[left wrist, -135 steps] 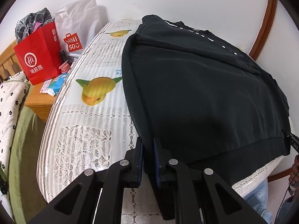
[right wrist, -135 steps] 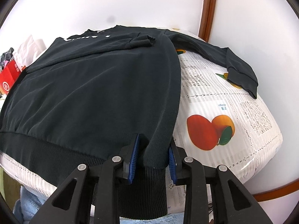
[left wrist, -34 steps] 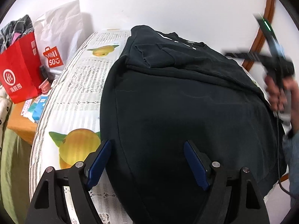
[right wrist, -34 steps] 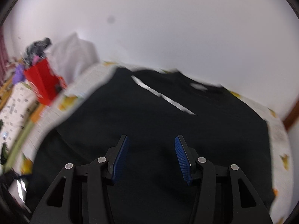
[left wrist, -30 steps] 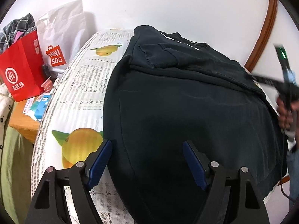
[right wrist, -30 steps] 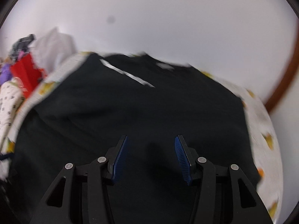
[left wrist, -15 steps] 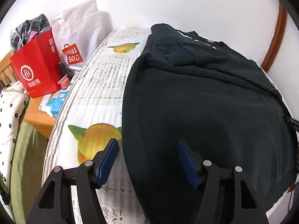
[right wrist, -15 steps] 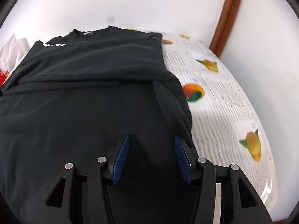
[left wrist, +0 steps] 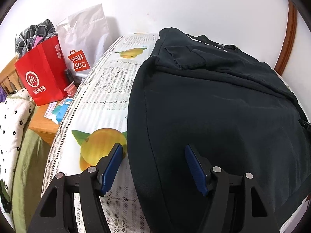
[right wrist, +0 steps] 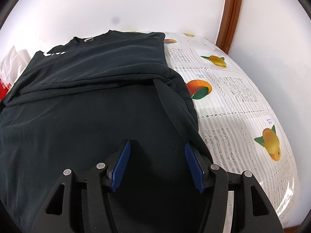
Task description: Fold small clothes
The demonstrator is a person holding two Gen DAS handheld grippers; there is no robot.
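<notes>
A black sweatshirt (left wrist: 213,106) lies flat on the table with both sleeves folded across its chest; one cuff (left wrist: 180,58) shows near the collar. My left gripper (left wrist: 153,148) hovers open over the garment's left side edge, one blue pad over the tablecloth, the other over the fabric, pressing nothing. In the right wrist view the same sweatshirt (right wrist: 87,106) fills the left and centre. My right gripper (right wrist: 157,144) is low over its lower right part, just inside the side edge. Its jaws are opening, with flat fabric beneath them and nothing pinched.
A fruit-printed tablecloth (left wrist: 108,89) (right wrist: 233,97) covers the table. Left of it are a red paper bag (left wrist: 41,75), a white shopping bag (left wrist: 85,44), a wooden nightstand (left wrist: 41,120) and a dotted quilt (left wrist: 11,120). A wooden door frame (right wrist: 231,13) stands behind at the right.
Both grippers, once shut on the hem, now stand open. The right gripper swung from the sweatshirt's middle to its lower right side and spread slightly. The left gripper's jaws narrowed a little.
</notes>
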